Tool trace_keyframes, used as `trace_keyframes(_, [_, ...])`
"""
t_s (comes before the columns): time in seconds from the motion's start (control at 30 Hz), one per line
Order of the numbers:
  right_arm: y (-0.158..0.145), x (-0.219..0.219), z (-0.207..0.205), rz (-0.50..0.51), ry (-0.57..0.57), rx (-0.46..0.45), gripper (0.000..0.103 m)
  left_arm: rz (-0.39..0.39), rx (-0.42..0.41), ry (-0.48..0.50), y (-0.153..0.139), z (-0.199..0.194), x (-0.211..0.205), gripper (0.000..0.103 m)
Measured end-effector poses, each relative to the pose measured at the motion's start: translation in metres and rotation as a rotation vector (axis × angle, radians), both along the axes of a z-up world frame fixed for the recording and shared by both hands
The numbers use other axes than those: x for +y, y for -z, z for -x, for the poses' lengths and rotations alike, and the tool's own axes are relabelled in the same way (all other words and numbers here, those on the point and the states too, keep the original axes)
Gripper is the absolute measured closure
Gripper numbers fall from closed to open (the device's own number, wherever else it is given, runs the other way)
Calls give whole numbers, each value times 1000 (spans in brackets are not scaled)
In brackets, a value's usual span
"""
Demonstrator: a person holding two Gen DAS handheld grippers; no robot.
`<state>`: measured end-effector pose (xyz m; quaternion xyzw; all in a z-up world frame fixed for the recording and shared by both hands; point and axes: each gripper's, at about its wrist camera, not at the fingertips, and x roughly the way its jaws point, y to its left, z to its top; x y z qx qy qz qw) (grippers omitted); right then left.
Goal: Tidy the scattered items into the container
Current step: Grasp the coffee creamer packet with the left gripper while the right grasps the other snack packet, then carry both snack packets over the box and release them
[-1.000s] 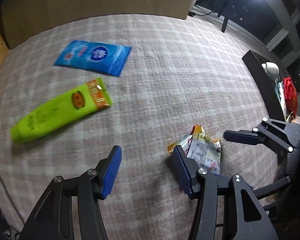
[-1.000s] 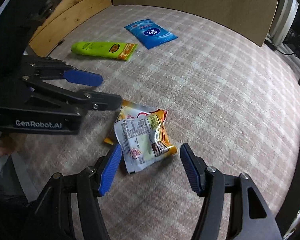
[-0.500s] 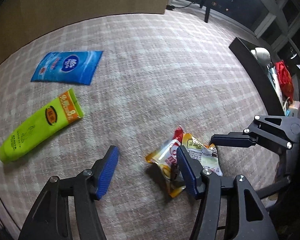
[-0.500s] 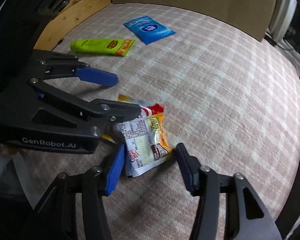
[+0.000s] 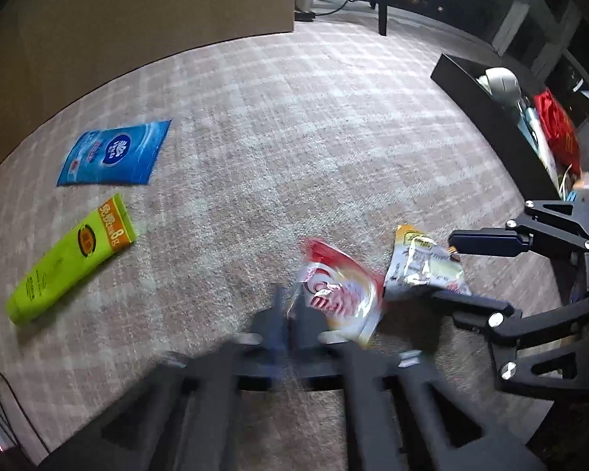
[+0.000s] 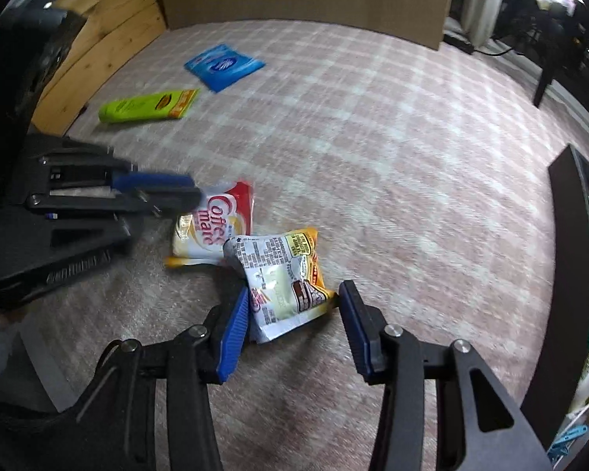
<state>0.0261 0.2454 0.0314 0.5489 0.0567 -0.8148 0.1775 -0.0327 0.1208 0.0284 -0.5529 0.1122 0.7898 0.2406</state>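
My left gripper (image 5: 290, 314) is shut on the corner of a red and white Coffee-mate packet (image 5: 343, 294), also in the right wrist view (image 6: 216, 223). My right gripper (image 6: 294, 314) is open and straddles a yellow and white snack packet (image 6: 282, 286) lying on the carpet; it also shows in the left wrist view (image 5: 424, 267). A green tube (image 5: 70, 259) and a blue tissue pack (image 5: 114, 153) lie further off on the carpet at the left. The black container (image 5: 491, 117) stands at the right with several items in it.
A large cardboard box (image 5: 137, 19) stands at the far side of the checked carpet (image 5: 294, 137). A wooden board (image 6: 94, 62) lies beyond the carpet at the left. A dark table leg (image 6: 544, 78) stands at the far right.
My left gripper has shut on the Coffee-mate packet and pulled it away from the snack packet. My right gripper has moved in around the snack packet, still open.
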Motion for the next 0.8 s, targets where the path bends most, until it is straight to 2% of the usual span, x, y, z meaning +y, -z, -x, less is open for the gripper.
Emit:
trace_keyframes(0.07, [-7,7,-3,15,16,18,59,-37,-16,-19,-7,1,-5,103])
trace_keyframes(0.3, [-25,31,-13,49,88,71,60,-66,0,-55,-27,-2,-18,103])
trace_keyframes(0.43, [-42,49,-27,56,127,115,60,-105,28,-52,-51,-7,-12,103])
trace_keyframes(0.63, [-77,106,-52,90,263,172,60,-160,61,5,-83,-14,28,103])
trace_keyframes(0.8, [-105,171,-85,53,401,229,60,-220,60,113,-105,-33,87,103])
